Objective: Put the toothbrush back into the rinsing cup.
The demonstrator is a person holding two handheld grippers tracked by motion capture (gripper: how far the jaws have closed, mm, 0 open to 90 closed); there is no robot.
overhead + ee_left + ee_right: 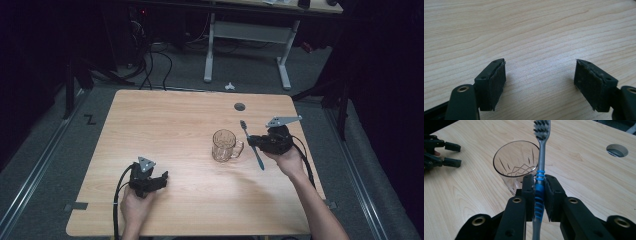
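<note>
Right gripper [539, 195]: nearest in its own view, clamped on the blue ribbed grip of a toothbrush [541, 162]; in the high view held at the right of the table, gripped by a hand [287, 160] coming in from the near edge.
Toothbrush: handle pinched between both pads, bristle head pointing away toward the far side, grey neck rising past the rim of the mug; in the high view lying across the jaws, head far, blue tail near.
Glass mug [225, 145]: clear, cut pattern, upright, handle turned right, just left of the right gripper; toothbrush head beside its rim, whether touching hard to tell.
Left gripper [159, 181]: at the near left of the table, well apart from the mug; jaws spread wide with nothing between the pads [496, 85], bare wood under them.
Table [165, 125]: pale wood grain, rounded corners, a round cable hole [239, 106] at the far right.
Floor: grey carpet, a metal rail along each side, a small white piece [229, 86] beyond the far edge.
Room: dark; a white-legged desk frame [247, 45] at the far side, black cables [155, 65] trailing on the floor at far left.
</note>
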